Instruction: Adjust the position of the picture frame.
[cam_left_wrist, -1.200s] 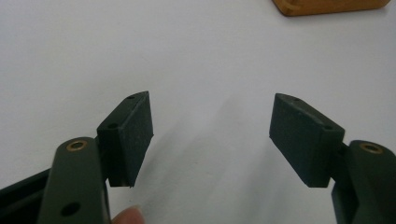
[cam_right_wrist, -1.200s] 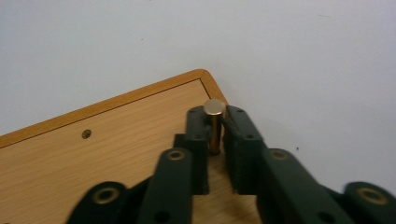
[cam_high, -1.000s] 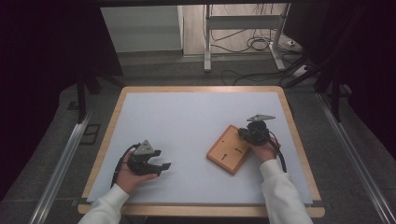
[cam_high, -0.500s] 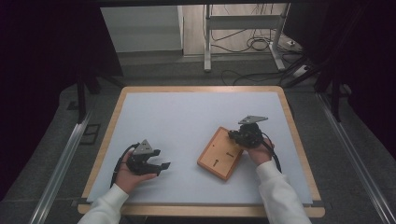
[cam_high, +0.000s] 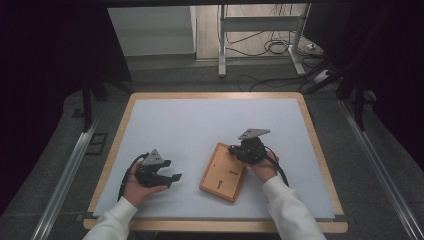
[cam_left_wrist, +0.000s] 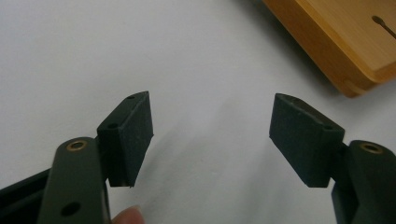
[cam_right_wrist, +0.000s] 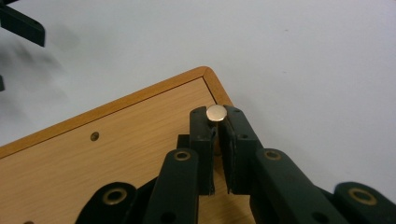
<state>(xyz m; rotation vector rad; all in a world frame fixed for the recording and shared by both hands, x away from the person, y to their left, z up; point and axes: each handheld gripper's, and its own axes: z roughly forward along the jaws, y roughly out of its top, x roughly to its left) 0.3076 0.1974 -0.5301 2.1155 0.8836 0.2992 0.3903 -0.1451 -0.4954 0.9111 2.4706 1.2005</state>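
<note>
Right gripper (cam_high: 239, 152) sits at the far right corner of the wooden board (cam_high: 223, 172), and in the right gripper view its jaws are drawn in tight on a small round metal knob (cam_right_wrist: 215, 113) – a pale, shiny disc peeping out just at the tips of the pads. Below the tips a thin slit stays between the two pads. The board runs away under and to the left of those jaws, its rounded corner just beyond the knob, a small dark hole in the wood off to the left. So the knob is right in the grip, the board directly beneath.

Over to the left gripper (cam_high: 174, 178): it rests low on the white table (cam_high: 190, 125), cradled in the person's left hand (cam_high: 135, 187), jaws standing wide apart with nothing between them. In the left gripper view just bare white surface shows between the two black pads (cam_left_wrist: 135, 133). The board's near edge lies ahead and to the right of this gripper, a little way off, not touching it. A fingertip peeks in beside the left jaw at the bottom.

From the high view the board lies tilted between the two grippers, closer to the right one, with the right hand (cam_high: 264, 167) just behind its gripper
</note>
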